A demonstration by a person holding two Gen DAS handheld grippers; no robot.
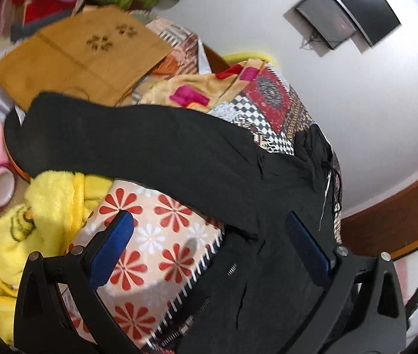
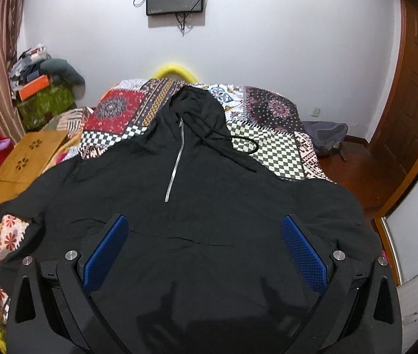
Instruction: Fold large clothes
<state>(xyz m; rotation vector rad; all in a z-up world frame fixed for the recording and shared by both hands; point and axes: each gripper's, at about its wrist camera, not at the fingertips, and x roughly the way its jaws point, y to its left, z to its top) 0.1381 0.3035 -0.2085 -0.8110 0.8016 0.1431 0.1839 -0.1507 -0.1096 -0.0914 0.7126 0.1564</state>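
The right claw (image 2: pixel 201 236) hangs released just above the hoodie (image 2: pixel 179 206), its blue pads wide apart and holding nothing. The hoodie lies spread flat on the bed (image 2: pixel 268 144), hood toward the far wall, zipper (image 2: pixel 176 159) up. The left claw (image 1: pixel 209 233) is also released, over one black sleeve (image 1: pixel 138 144) and a flowered cloth (image 1: pixel 150 236). A yellow blanket (image 1: pixel 46 203) lies beside it.

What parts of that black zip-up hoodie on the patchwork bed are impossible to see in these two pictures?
- Black zip-up hoodie, right wrist view: its hem, cut off behind the open right gripper.
- Left wrist view: its hood end, bunched and blurred; the open left gripper covers its lower part.
- Patchwork bedspread: the part under the hoodie.
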